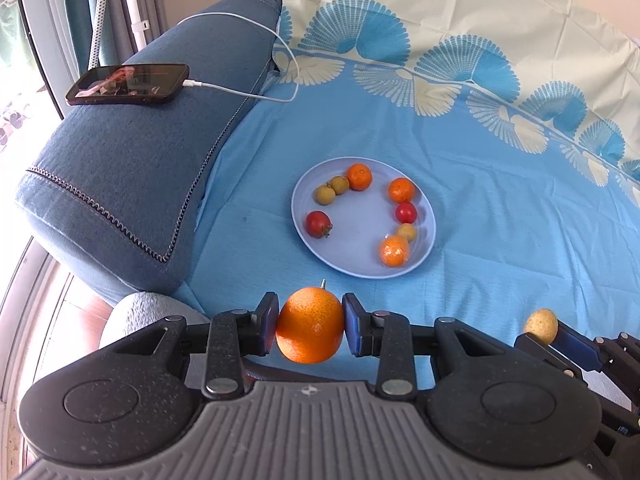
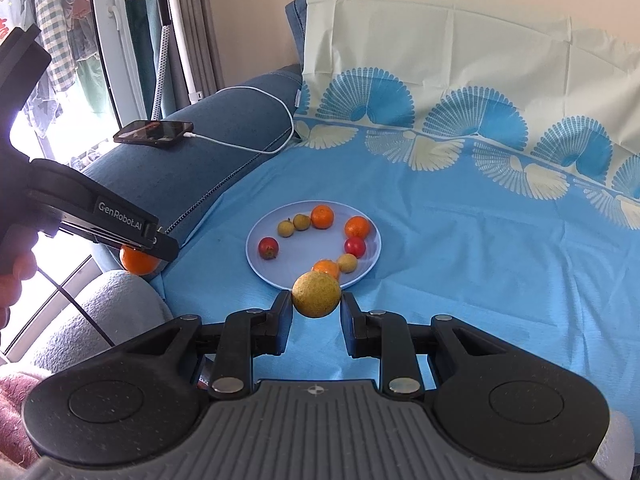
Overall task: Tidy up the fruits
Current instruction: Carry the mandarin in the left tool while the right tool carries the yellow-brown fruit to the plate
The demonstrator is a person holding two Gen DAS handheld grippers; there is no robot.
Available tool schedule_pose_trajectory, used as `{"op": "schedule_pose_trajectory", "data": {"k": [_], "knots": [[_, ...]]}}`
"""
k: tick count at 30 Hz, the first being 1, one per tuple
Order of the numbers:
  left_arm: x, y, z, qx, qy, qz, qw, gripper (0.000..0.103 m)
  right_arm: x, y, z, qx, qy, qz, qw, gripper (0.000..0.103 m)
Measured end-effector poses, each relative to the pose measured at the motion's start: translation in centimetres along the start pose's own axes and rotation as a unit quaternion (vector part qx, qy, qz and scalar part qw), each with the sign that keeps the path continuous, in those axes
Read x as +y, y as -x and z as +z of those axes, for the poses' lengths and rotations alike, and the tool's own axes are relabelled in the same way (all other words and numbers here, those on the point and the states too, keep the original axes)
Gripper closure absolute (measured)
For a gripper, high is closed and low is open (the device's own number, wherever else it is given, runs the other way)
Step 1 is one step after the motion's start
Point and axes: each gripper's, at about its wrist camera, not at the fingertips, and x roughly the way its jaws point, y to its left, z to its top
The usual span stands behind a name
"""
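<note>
My left gripper [image 1: 310, 326] is shut on an orange mandarin [image 1: 310, 326] and holds it above the blue cloth, short of the plate. My right gripper [image 2: 316, 312] is shut on a round yellow-brown longan [image 2: 317, 295], just in front of the plate's near rim. The pale blue plate [image 1: 360, 216] [image 2: 296, 268] lies on the cloth and holds three mandarins, two red cherry tomatoes and three longans, spread around its rim. In the right wrist view the left gripper [image 2: 156, 246] shows at the left with its mandarin [image 2: 138, 262]. The right gripper's longan [image 1: 541, 325] shows in the left wrist view.
A blue sofa armrest [image 1: 132, 184] stands left of the plate, with a black phone [image 1: 128, 85] and white charging cable [image 1: 256, 94] on it. A blue and cream patterned cloth [image 1: 500, 184] covers the seat and backrest. A grey cushion [image 2: 104, 312] lies at the near left.
</note>
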Motion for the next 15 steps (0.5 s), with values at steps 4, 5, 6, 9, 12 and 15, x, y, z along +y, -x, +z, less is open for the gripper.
{"op": "schedule_pose_trajectory", "data": {"k": [4, 5, 6, 9, 12, 15], "knots": [[0.2, -1.3, 1.4, 0.005, 0.002, 0.003, 1.0, 0.065, -0.3, -1.7, 0.6, 0.009, -0.002, 0.0, 1.0, 0.076], [0.2, -1.7, 1.8, 0.006, 0.002, 0.004, 1.0, 0.065, -0.3, -2.2, 0.8, 0.012, -0.002, 0.0, 1.0, 0.076], [0.2, -2.2, 2.2, 0.008, 0.003, 0.004, 1.0, 0.065, -0.4, -2.8, 1.0, 0.015, -0.002, 0.001, 1.0, 0.076], [0.1, -3.6, 3.5, 0.014, 0.003, 0.003, 0.9999, 0.065, -0.8, -4.6, 1.7, 0.024, -0.004, 0.002, 1.0, 0.076], [-0.1, -5.3, 4.9, 0.02, 0.003, 0.003, 0.9998, 0.065, -1.1, -6.5, 2.6, 0.032, -0.009, 0.004, 0.999, 0.076], [-0.5, -7.1, 6.2, 0.024, 0.0, 0.001, 0.9997, 0.065, -1.5, -8.6, 3.5, 0.038, -0.013, 0.008, 0.999, 0.076]]}}
